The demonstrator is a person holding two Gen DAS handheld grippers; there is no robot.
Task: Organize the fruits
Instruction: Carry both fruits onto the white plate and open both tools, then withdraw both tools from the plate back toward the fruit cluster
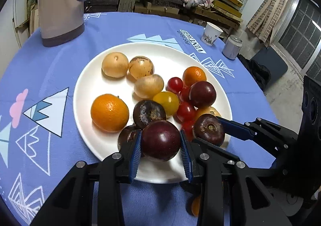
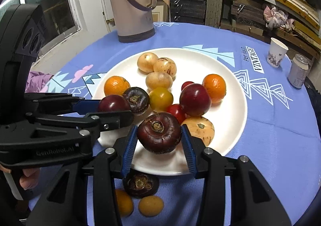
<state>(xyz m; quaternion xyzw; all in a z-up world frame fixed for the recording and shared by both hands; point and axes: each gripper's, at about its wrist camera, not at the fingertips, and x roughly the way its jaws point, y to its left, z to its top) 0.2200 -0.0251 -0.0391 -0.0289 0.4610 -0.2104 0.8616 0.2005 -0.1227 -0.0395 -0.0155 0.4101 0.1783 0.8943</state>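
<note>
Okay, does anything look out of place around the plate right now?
Yes. A dark water chestnut and two small orange fruits lie on the blue tablecloth just off the near rim of the white plate, while the rest of the fruit sits on it.

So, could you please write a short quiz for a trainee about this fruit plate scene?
1. True or false: the left gripper is shut on a plum.
2. What does the right gripper hold? A) an orange B) a dark water chestnut C) a cherry tomato
3. Fill in: the fruits lie on a white ___.

Key: 1 true; 2 B; 3 plate.
</note>
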